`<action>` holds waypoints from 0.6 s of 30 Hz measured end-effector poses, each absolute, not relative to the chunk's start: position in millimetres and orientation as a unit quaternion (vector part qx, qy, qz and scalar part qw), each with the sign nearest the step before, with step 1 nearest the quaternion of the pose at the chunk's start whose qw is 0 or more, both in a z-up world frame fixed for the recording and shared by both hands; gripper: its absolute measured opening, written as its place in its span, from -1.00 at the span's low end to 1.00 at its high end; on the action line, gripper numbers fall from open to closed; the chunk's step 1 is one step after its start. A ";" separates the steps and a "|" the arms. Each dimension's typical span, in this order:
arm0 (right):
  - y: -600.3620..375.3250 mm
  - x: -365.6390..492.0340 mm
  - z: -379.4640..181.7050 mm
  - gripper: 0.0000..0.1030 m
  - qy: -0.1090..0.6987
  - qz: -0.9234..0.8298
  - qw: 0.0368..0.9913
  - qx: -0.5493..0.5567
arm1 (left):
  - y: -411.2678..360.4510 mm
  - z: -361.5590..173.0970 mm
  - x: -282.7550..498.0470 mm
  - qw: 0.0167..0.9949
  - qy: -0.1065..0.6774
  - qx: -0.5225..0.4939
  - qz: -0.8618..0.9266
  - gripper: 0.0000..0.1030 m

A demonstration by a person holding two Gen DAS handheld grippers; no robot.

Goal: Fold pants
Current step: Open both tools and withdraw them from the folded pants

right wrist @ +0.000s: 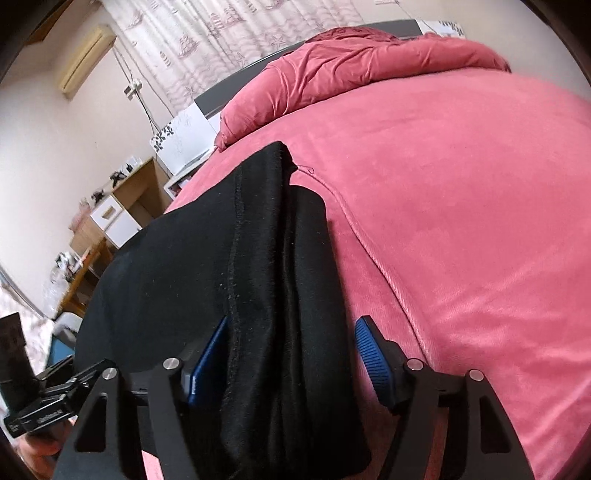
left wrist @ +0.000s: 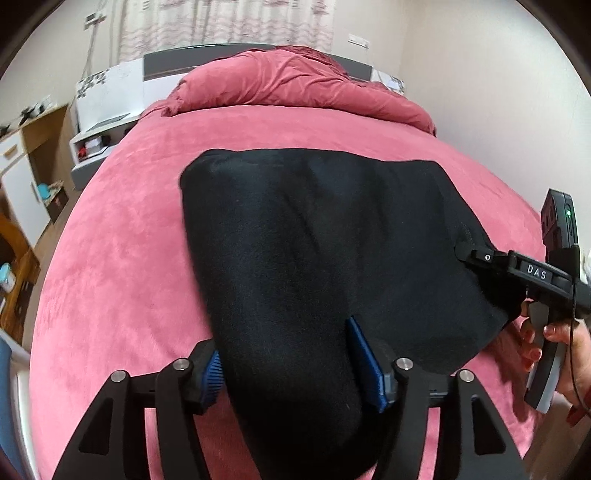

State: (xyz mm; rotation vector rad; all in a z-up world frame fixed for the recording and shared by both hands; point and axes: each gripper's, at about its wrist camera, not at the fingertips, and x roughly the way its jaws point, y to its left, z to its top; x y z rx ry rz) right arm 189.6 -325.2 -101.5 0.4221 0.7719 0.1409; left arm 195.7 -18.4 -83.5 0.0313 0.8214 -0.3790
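Pink fuzzy blanket (left wrist: 122, 236) is covering the whole bed, with a rumpled duvet (left wrist: 295, 85) of the same colour sitting bunched up at the headboard end; patterned curtains (left wrist: 229, 22) are hanging behind it, and a wooden desk (left wrist: 40, 147) with clutter is standing off to the left side.

Black pants (left wrist: 314, 240) are lying folded on the blanket, pretty much in the middle of the bed — thick dark fabric, spreading toward the pillows.

Left gripper (left wrist: 291, 365) is sitting over the near end of the pants with fabric running between its blue pads (left wrist: 364, 354); the jaws are standing wide, and the left pad looks to be just at the cloth's edge — hard to say whether it's actually touching, but nothing's being squeezed.

Right gripper (right wrist: 295, 365) is doing the same at the other side, over the stacked seam edge of the pants; its right pad is sitting clear of the fabric with pink blanket showing in the gap, so it's released too.

From the left wrist view, a hand (left wrist: 554, 354) is gripping the right gripper's handle at the pants' right edge.
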 end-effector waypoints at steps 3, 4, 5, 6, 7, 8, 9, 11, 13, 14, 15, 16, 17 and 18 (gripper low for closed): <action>-320.2 181.7 -90.6 0.36 0.374 0.050 0.908 0.182 | -9.7 -84.6 182.7 0.905 0.389 0.010 -0.171 0.31; -319.5 178.3 -88.2 0.37 0.374 0.043 0.910 0.175 | -8.0 -85.3 174.6 0.908 0.386 0.009 -0.166 0.32; -319.3 173.3 -86.1 0.42 0.373 0.034 0.912 0.170 | -6.0 -86.2 169.2 0.909 0.384 0.007 -0.163 0.33; -320.1 168.5 -84.4 0.43 0.373 0.025 0.912 0.167 | -3.8 -87.4 163.1 0.909 0.383 0.002 -0.162 0.33; -321.1 163.8 -83.7 0.43 0.373 0.021 0.912 0.169 | -1.7 -88.4 157.5 0.908 0.386 -0.003 -0.162 0.33; -322.7 159.0 -83.4 0.43 0.373 0.017 0.911 0.173 | 0.1 -89.0 152.9 0.907 0.389 -0.006 -0.161 0.33; -324.8 153.1 -82.7 0.44 0.372 0.012 0.911 0.177 | 1.8 -89.7 145.2 0.907 0.391 -0.009 -0.158 0.33; -326.9 140.8 -80.6 0.44 0.368 -0.005 0.912 0.183 | 4.1 -90.5 137.1 0.907 0.392 -0.007 -0.152 0.33; -327.5 126.0 -78.8 0.45 0.365 -0.021 0.911 0.190 | 4.0 -92.9 124.8 0.907 0.396 0.000 -0.144 0.33; -327.2 118.9 -77.6 0.46 0.363 -0.025 0.911 0.194 | 3.3 -95.6 120.2 0.904 0.404 0.005 -0.138 0.33; -325.6 110.9 -76.8 0.47 0.363 -0.030 0.910 0.197 | 0.8 -101.0 113.9 0.899 0.418 0.018 -0.131 0.33; -322.8 104.5 -76.4 0.51 0.364 -0.034 0.910 0.197 | -1.8 -103.7 109.7 0.896 0.425 0.027 -0.128 0.33; -319.3 98.0 -76.4 0.54 0.366 -0.035 0.909 0.196 | -3.4 -107.2 105.0 0.893 0.431 0.035 -0.127 0.33; -314.6 91.3 -76.8 0.54 0.371 -0.034 0.908 0.193 | -5.4 -111.1 97.3 0.891 0.435 0.044 -0.123 0.33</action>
